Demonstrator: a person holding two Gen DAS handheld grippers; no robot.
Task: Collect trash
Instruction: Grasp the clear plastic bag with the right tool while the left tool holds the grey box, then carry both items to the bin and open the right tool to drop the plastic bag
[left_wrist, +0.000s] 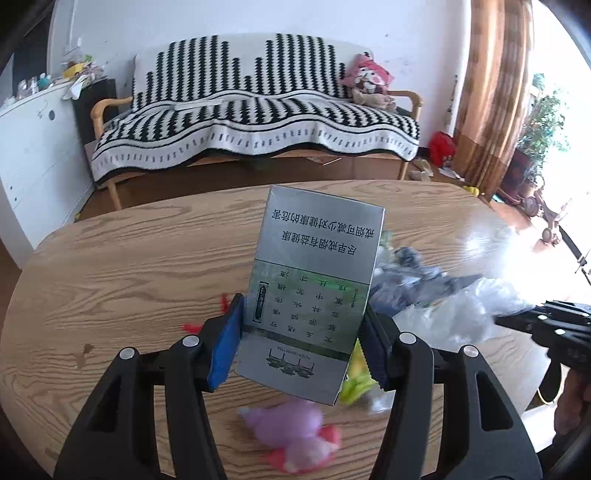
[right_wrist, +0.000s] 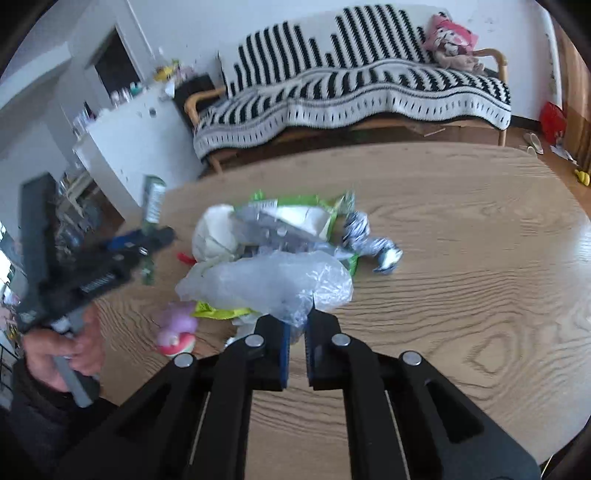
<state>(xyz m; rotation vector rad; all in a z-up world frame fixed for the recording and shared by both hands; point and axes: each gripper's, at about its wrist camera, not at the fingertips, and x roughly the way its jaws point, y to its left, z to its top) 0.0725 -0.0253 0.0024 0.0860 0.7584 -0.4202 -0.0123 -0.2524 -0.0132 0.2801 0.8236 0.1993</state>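
Left gripper (left_wrist: 301, 339) is clamping the silver cigarette box (left_wrist: 314, 295) by its sides, above the table (left_wrist: 129, 258) (clear of the trash pile (right_wrist: 273, 240)). Right gripper (right_wrist: 297, 354) is pinching the clear plastic bag (right_wrist: 273, 280), jaws nearly together, probably to hold it for loading.

There are two claws: the left claw (left_wrist: 301, 339) and the right claw (right_wrist: 297, 350). There is one silver box (left_wrist: 314, 291), one clear plastic bag (right_wrist: 273, 284), one green wrapper (right_wrist: 295, 218), one blue and white wrapper (right_wrist: 369, 240) and one pink and purple toy (right_wrist: 177, 328). One sofa (left_wrist: 255, 122) has one stuffed doll (left_wrist: 369, 81).
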